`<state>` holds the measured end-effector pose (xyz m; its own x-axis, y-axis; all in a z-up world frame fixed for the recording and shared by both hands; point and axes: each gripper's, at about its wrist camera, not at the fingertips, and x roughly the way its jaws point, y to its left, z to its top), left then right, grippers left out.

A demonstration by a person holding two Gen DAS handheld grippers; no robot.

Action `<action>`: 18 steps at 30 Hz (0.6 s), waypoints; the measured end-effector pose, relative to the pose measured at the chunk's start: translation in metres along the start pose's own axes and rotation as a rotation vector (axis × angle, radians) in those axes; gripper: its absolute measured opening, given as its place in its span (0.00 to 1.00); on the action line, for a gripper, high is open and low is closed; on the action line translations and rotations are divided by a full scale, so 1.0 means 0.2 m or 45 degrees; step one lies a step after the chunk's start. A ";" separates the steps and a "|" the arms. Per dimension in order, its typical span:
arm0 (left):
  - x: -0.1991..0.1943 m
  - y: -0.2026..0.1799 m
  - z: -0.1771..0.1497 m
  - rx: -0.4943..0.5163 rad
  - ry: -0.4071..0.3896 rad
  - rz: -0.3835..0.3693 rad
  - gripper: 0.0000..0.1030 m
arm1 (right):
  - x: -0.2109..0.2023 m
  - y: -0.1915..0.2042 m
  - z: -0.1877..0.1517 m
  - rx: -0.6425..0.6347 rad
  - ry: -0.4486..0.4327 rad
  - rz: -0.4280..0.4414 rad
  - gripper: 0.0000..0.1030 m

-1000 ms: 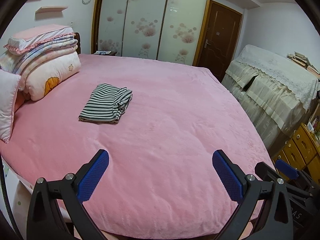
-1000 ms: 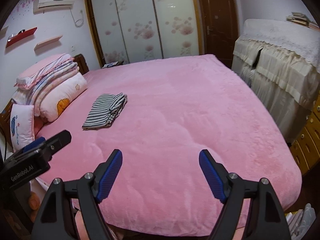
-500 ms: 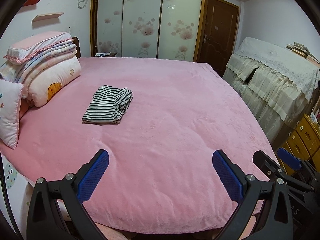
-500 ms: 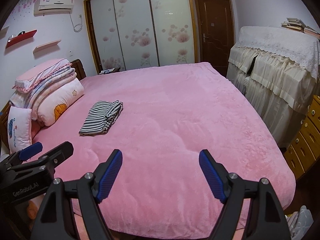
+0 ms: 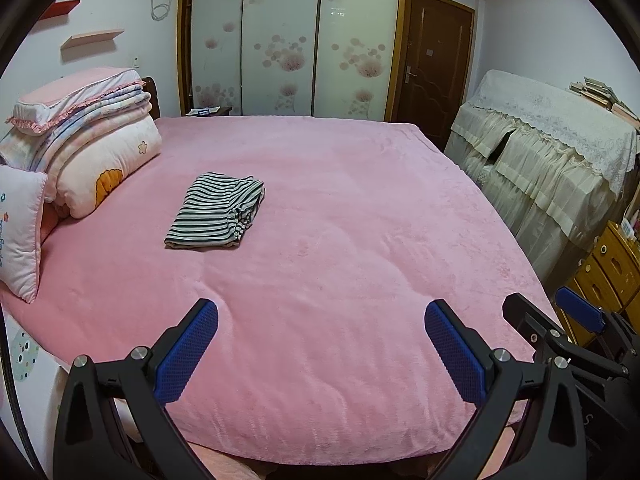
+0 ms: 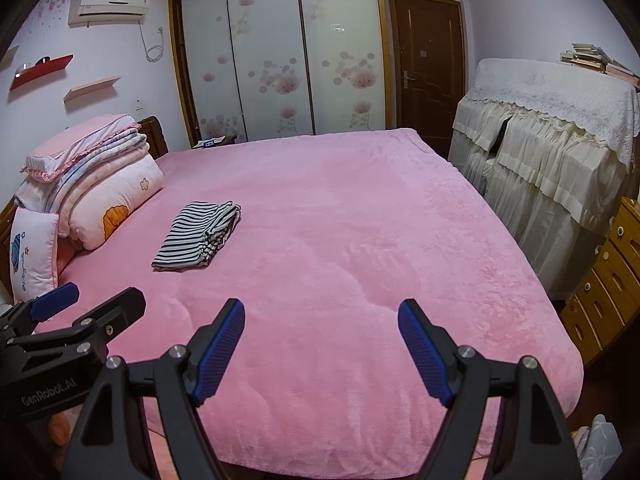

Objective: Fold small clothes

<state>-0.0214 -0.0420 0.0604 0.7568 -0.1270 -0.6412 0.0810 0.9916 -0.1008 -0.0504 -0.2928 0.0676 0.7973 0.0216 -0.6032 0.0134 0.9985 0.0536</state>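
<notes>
A folded black-and-white striped garment (image 5: 218,212) lies on the pink bed (image 5: 340,272), left of the middle; it also shows in the right wrist view (image 6: 198,236). My left gripper (image 5: 320,316) is open and empty, held above the bed's near edge, well short of the garment. My right gripper (image 6: 322,314) is open and empty too, beside it on the right. The right gripper shows at the right edge of the left wrist view (image 5: 560,312). The left gripper shows at the left edge of the right wrist view (image 6: 76,304).
Stacked quilts and pillows (image 5: 80,148) lie at the bed's left end. A lace-covered piece of furniture (image 5: 548,144) and a wooden drawer chest (image 5: 604,268) stand on the right. Sliding wardrobe doors (image 5: 288,40) and a brown door (image 5: 436,60) are behind.
Both grippers have drawn back and lifted a little, so the bed and garment appear farther away and more of the room shows. The garment has not moved. Both grippers stay open.
</notes>
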 end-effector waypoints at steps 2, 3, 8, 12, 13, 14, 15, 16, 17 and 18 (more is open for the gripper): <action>0.00 0.00 0.00 -0.001 0.002 0.002 1.00 | 0.00 0.00 0.00 -0.002 -0.001 -0.004 0.77; 0.00 0.00 0.00 -0.003 0.003 0.004 1.00 | 0.00 0.00 -0.01 -0.004 -0.001 -0.007 0.77; -0.01 0.02 0.00 -0.021 0.008 0.024 1.00 | -0.01 0.00 -0.03 -0.010 -0.004 0.007 0.77; -0.02 0.03 -0.01 -0.029 0.014 0.029 1.00 | -0.01 0.00 -0.04 -0.022 -0.010 0.001 0.77; -0.01 0.04 -0.01 -0.028 0.015 0.031 1.00 | -0.01 0.01 -0.04 -0.023 -0.011 0.001 0.77; -0.01 0.04 -0.01 -0.027 0.015 0.034 1.00 | -0.01 0.01 -0.04 -0.022 -0.008 0.002 0.77; -0.01 0.04 -0.01 -0.027 0.016 0.035 1.00 | -0.01 0.01 -0.05 -0.022 -0.005 0.003 0.77; -0.01 0.04 -0.02 -0.027 0.017 0.037 1.00 | -0.01 0.01 -0.05 -0.022 -0.003 0.005 0.77; -0.01 0.04 -0.02 -0.028 0.019 0.038 1.00 | -0.01 0.01 -0.05 -0.022 -0.001 0.007 0.77; -0.01 0.04 -0.02 -0.029 0.020 0.039 1.00 | 0.00 0.01 -0.05 -0.023 0.001 0.006 0.77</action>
<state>-0.0252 -0.0339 0.0576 0.7482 -0.0971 -0.6563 0.0430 0.9943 -0.0981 -0.0569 -0.2911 0.0607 0.7970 0.0267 -0.6034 -0.0016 0.9991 0.0422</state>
